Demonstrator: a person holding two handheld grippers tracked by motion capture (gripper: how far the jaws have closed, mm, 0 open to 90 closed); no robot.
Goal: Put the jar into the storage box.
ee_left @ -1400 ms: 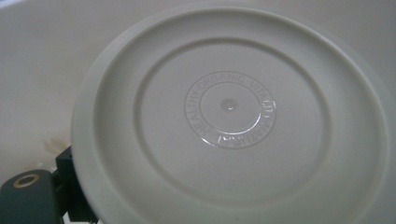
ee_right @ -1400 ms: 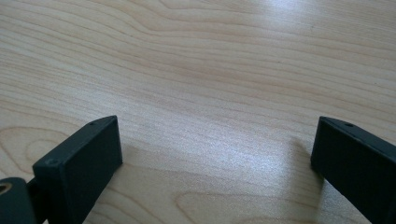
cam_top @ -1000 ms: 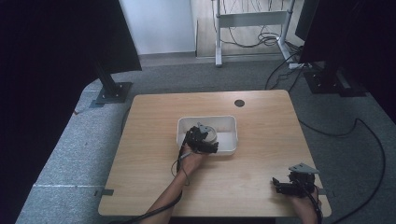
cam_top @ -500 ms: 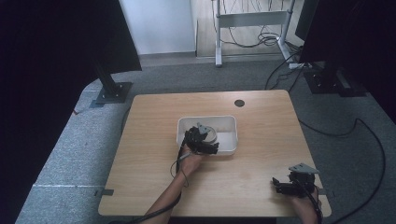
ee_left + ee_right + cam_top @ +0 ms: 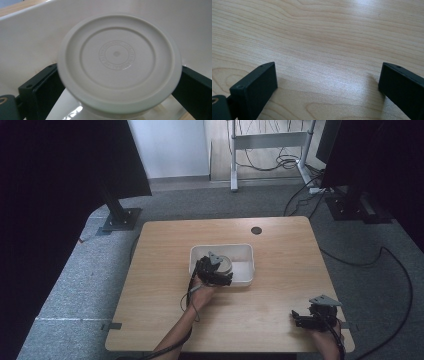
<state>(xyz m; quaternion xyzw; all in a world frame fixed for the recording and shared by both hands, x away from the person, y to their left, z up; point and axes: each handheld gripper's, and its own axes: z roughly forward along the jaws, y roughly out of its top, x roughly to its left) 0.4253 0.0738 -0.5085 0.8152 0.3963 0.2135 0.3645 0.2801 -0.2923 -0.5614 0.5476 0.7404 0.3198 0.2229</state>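
- The left gripper (image 5: 216,271) is reaching into the white tub (image 5: 245,251) sitting near the middle of the desk (image 5: 280,240).
- In the left gripper view, its two black jaws are pressing against opposite sides of a round off-white lid (image 5: 119,62), grasping it inside the tub.
- The right gripper (image 5: 300,318) is resting by the desk's near right corner, jaws spread wide over bare wood, holding nothing.

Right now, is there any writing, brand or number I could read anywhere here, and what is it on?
Round white lid: a ring of raised letters circles its centre, too small and blurred to read.
White tub, wooden table, left gripper, right gripper: no writing visible.
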